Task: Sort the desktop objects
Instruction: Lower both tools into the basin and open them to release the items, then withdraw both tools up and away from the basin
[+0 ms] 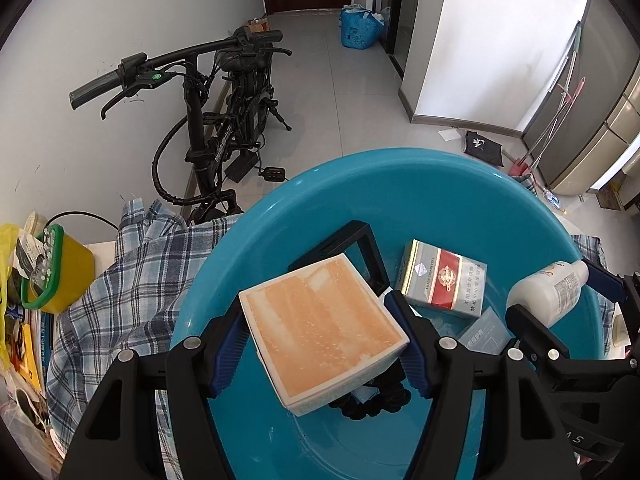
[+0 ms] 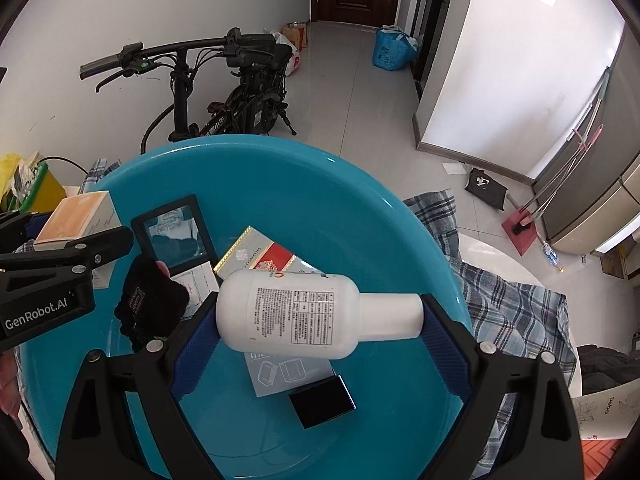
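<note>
- The left gripper (image 1: 324, 330) is clamped on a white box with an orange top face (image 1: 320, 326); the blue pads press its two sides, and it hangs tilted above the teal basin (image 1: 248, 240)
- The right gripper (image 2: 320, 320) grips a white bottle (image 2: 296, 314) lengthwise, one pad on its base and one on its cap end, so that it lies crosswise over the basin; its label carries dense small print that I cannot read
- In the right wrist view the left gripper's black body sits at 9 o'clock and bears the white words "GenRobot.AI"
- Inside the basin, at about 12 o'clock from the bottle, lies a silver and red cigarette pack (image 2: 264, 258); "FILTER CIGARETTES" reads along its edge in the left wrist view
- At 10 o'clock from the bottle a black-framed mirror (image 2: 174, 232) leans against the basin's wall, with a black scrunchie-like bundle (image 2: 150, 304) just below it
- At 6 o'clock from the bottle lie a pale leaflet with line drawings of boxes (image 2: 280, 374) and a small black box (image 2: 322, 402) touching it
- The basin rests on blue plaid cloth (image 2: 516, 312)
- At the left of the left wrist view stands a yellow tub with a green rim (image 1: 66, 276)
- A black folding bicycle (image 1: 224, 120) stands on the floor by the wall at 12 o'clock beyond the basin; the lettering on its frame is too small to read
- At 4 o'clock in the right wrist view a white sheet shows the word "Debo"
</note>
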{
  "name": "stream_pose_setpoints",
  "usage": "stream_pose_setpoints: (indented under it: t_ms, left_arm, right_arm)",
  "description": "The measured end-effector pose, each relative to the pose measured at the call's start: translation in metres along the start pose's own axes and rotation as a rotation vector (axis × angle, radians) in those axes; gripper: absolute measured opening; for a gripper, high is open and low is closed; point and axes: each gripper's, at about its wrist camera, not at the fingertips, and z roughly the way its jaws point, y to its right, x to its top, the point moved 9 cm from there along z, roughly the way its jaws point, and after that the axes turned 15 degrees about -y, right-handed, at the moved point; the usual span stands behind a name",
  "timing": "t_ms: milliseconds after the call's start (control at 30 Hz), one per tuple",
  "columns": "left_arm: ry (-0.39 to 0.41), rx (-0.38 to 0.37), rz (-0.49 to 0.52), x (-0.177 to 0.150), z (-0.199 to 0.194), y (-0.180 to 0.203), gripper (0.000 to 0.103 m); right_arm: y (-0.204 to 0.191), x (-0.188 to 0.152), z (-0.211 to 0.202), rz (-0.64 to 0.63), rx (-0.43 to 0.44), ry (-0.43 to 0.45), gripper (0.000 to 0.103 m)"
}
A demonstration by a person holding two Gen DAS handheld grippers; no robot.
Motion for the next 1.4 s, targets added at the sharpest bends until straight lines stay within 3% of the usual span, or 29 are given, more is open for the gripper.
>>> stream_pose_setpoints:
  t_ms: [267,400,533,767,1067,1233,1400]
  left_arm:
    - [-0.012,-0.008,-0.004,-0.002,0.013,0.001,0.069]
    - [-0.005,-0.048,-0.014,0.0,0.01,0.002,0.07]
    - [0.048,-0.052,-0.026,0.003,0.002,0.001,0.103]
    - [0.074,-0.009,-0.012,0.006,-0.009,-0.003,0.103]
    - [0.092,0.025,0.004,0.001,-0.014,-0.004,0.103]
    - [0.173,0.036,-0.018,0.0,-0.03,-0.009,0.103]
    - [0.28,0.061,-0.028,-0.003,-0.055,-0.013,0.103]
  right_arm:
    - [0.004,-0.005,0.012,0.007,-0.006,-0.023,0.093]
    - [0.006,-0.006,0.015,0.014,-0.005,-0.028,0.093]
    - [0.008,-0.006,0.015,0.019,0.003,-0.021,0.093]
    - [0.008,-0.008,0.009,-0.011,-0.032,0.006,0.101]
    - [0.011,-0.009,0.0,0.013,-0.003,0.022,0.103]
    - [0.017,-0.012,-0.008,0.028,-0.008,0.044,0.103]
    - [0.029,-0.012,-0.035,0.068,-0.03,0.162,0.103]
